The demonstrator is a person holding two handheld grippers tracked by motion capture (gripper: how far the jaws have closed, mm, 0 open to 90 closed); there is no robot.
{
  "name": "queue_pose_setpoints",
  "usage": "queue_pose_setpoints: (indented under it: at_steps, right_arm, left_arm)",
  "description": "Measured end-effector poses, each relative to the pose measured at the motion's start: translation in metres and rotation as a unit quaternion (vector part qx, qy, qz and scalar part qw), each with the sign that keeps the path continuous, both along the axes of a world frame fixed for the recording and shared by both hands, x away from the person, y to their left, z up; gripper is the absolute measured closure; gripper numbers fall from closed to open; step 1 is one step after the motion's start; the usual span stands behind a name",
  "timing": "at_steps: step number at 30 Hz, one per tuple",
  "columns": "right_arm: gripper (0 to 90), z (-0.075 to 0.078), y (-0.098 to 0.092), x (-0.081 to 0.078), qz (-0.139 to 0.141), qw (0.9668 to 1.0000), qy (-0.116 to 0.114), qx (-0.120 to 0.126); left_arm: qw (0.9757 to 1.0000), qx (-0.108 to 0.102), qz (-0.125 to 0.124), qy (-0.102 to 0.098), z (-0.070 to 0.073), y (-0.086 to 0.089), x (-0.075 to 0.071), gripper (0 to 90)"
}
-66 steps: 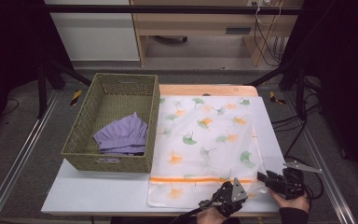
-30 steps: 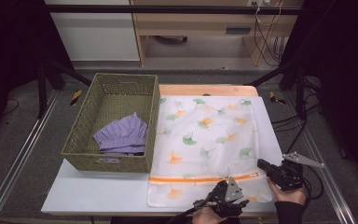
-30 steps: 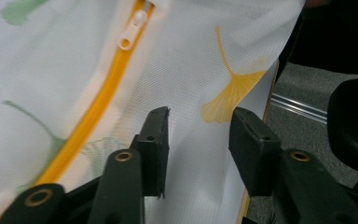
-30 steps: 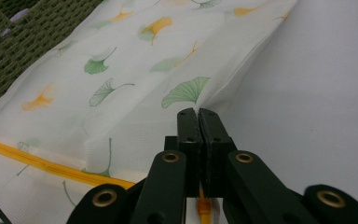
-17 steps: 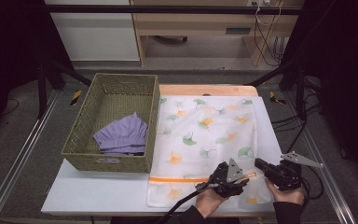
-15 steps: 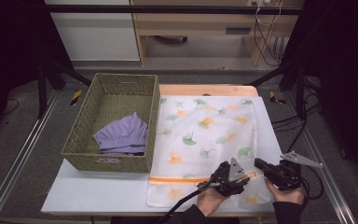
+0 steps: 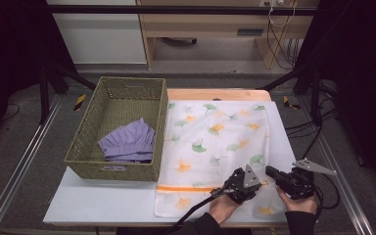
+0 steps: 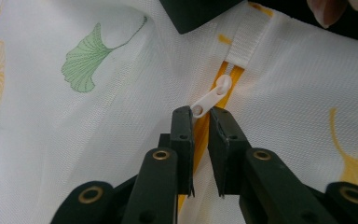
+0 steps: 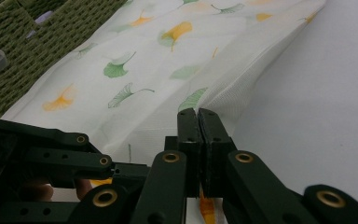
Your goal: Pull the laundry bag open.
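Note:
A white mesh bag printed with ginkgo leaves lies flat on the table, an orange zipper running across its near end. In the left gripper view the white zipper pull sits between the tips of my left gripper, whose jaws stand nearly together on it. My left gripper is at the zipper's right end. My right gripper faces it from the right. In the right gripper view my right gripper is shut on a raised fold of the bag's edge.
A woven basket holding a folded purple cloth stands left of the bag. Bare white table lies in front of the basket, with a narrow strip right of the bag. Cables trail from both grippers.
My left gripper has moved from the bag's near edge up and right to the zipper, beside the right gripper. The right gripper shifted slightly left.

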State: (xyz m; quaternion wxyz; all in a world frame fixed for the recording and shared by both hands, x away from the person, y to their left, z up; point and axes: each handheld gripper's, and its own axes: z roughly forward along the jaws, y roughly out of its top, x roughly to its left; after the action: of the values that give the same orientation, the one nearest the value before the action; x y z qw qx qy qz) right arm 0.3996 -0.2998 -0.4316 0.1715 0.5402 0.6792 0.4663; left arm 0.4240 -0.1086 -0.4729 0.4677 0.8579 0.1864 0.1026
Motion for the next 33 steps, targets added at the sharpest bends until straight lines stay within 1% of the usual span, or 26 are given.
queue_pose_setpoints:
  at_steps: [1, 4, 5, 6, 8, 9, 10, 12, 13, 14, 15, 16, 17, 20, 21, 22, 24, 25, 27, 29, 30, 31, 32, 33]
  right_arm:
    - [88.4, 0.0, 0.0, 0.0, -0.001, 1.0, 0.0, 0.001]
    - [88.4, 0.0, 0.0, 0.0, -0.001, 1.0, 0.002, 0.0]
    - [88.5, -0.001, 0.0, 0.0, -0.001, 1.0, 0.002, 0.0]
    - [88.5, -0.001, 0.0, 0.0, -0.001, 1.0, 0.002, 0.0]
    - [88.5, -0.002, 0.0, 0.001, 0.0, 1.0, 0.003, 0.0]
    - [88.5, -0.002, 0.0, 0.001, 0.002, 1.0, 0.001, 0.0]
    - [88.5, -0.002, 0.0, 0.001, 0.002, 1.0, 0.001, 0.0]
    - [88.5, -0.001, 0.001, 0.0, 0.002, 1.0, 0.001, 0.001]
    - [88.5, -0.001, 0.001, 0.0, 0.002, 1.0, 0.001, 0.001]
    - [88.5, -0.001, 0.001, 0.0, 0.003, 1.0, 0.0, 0.0]
    - [88.5, -0.001, 0.001, 0.0, 0.003, 1.0, 0.0, 0.001]
    - [88.5, -0.001, 0.001, 0.0, 0.003, 1.0, 0.0, 0.001]
    - [88.5, -0.001, 0.001, 0.0, 0.004, 1.0, 0.001, 0.0]
    - [88.5, -0.001, 0.0, 0.0, 0.003, 1.0, 0.0, 0.001]
    - [88.5, -0.001, 0.0, 0.0, 0.003, 1.0, 0.001, 0.001]
    - [88.5, -0.001, 0.0, 0.0, 0.003, 1.0, 0.001, 0.001]
    - [88.5, -0.001, 0.0, 0.0, 0.003, 1.0, 0.0, 0.001]
    - [88.5, -0.001, 0.001, 0.0, 0.004, 1.0, -0.001, 0.001]
    - [88.5, -0.001, 0.001, 0.0, 0.004, 1.0, -0.001, 0.001]
    - [88.5, -0.001, 0.001, 0.0, 0.005, 1.0, 0.0, 0.001]
    - [88.5, -0.001, 0.001, 0.0, 0.005, 1.0, 0.0, 0.001]
    - [88.5, -0.001, 0.001, 0.0, 0.005, 1.0, 0.001, 0.002]
    - [88.5, -0.001, 0.001, 0.0, 0.005, 1.0, 0.001, 0.002]
    - [88.5, -0.001, 0.001, 0.0, 0.005, 1.0, 0.001, 0.002]
  left_arm:
    - [0.9999, -0.008, -0.007, -0.001, 0.0, 0.001, -0.002, 79.9]
    - [0.9999, -0.013, -0.01, -0.004, 0.001, 0.002, -0.004, 80.5]
    - [0.9996, -0.025, -0.015, -0.003, 0.002, 0.003, -0.006, 81.5]
    - [0.9996, -0.025, -0.015, -0.003, 0.002, 0.003, -0.006, 83.1]
    - [0.9991, -0.033, -0.026, 0.0, 0.005, 0.003, -0.008, 84.5]
    - [0.9994, -0.024, -0.024, -0.004, 0.005, 0.001, -0.01, 84.3]
    - [0.9994, -0.024, -0.024, -0.004, 0.005, 0.001, -0.01, 84.3]
    - [0.9997, -0.012, -0.022, -0.002, 0.003, -0.001, -0.01, 84.0]
    - [0.9997, -0.011, -0.021, -0.001, 0.001, -0.002, -0.009, 83.2]
    - [0.9998, -0.011, -0.018, 0.001, 0.0, -0.002, -0.008, 82.2]
    - [0.9996, -0.016, -0.019, 0.009, -0.002, -0.002, -0.006, 78.1]
    - [0.9996, -0.016, -0.019, 0.009, -0.002, -0.002, -0.006, 76.7]
    - [0.9995, -0.02, -0.021, 0.015, -0.002, -0.003, -0.005, 74.8]
    - [0.9992, -0.025, -0.024, 0.02, -0.001, -0.002, -0.006, 72.3]
    - [0.9991, -0.027, -0.025, 0.02, 0.0, -0.002, -0.007, 69.5]
    - [0.9991, -0.029, -0.025, 0.019, 0.001, -0.001, -0.008, 69.5]
    - [0.9992, -0.031, -0.022, 0.016, 0.003, -0.002, -0.01, 66.4]
    - [0.9988, -0.034, -0.024, 0.024, 0.005, -0.003, -0.01, 65.3]
    - [0.999, -0.031, -0.024, 0.023, 0.005, -0.004, -0.01, 65.2]
    - [0.9992, -0.025, -0.018, 0.024, 0.005, -0.007, -0.008, 66.6]
    - [0.999, -0.026, -0.016, 0.033, 0.004, -0.007, -0.007, 66.6]
    - [0.9988, -0.024, -0.007, 0.042, 0.003, -0.007, -0.004, 66.8]
    - [0.9988, -0.024, -0.007, 0.042, 0.003, -0.007, -0.004, 66.8]
    - [0.9992, -0.017, -0.002, 0.036, 0.002, -0.006, -0.004, 66.8]
